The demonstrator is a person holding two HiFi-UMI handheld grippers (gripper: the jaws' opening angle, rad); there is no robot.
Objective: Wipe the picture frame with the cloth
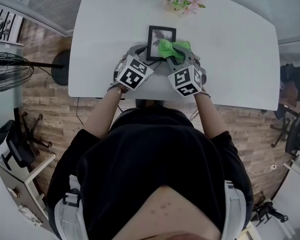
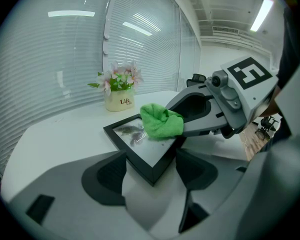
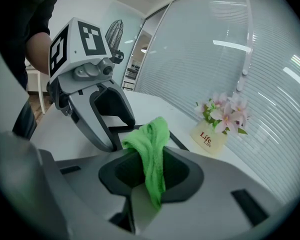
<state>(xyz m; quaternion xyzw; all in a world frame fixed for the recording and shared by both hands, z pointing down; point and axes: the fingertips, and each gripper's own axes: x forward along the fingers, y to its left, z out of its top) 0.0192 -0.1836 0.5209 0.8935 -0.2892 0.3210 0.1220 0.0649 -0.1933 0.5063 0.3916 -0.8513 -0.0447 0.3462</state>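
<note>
Green cloth (image 2: 161, 121), pinched in the right gripper (image 3: 152, 171), rests on the glass of the frame (image 2: 140, 146), whose near corner the left gripper (image 2: 151, 166) clamps over the table (image 1: 230, 59), seemingly to steady it for wiping.

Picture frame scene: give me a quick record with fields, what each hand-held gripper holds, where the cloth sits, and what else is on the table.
Left hand-held gripper: shut on a corner of the black picture frame
Right hand-held gripper: shut on the green cloth
Cloth position: bunched against the frame's glass
Surface: white table
Also there: flower pot, beyond the frame
</note>
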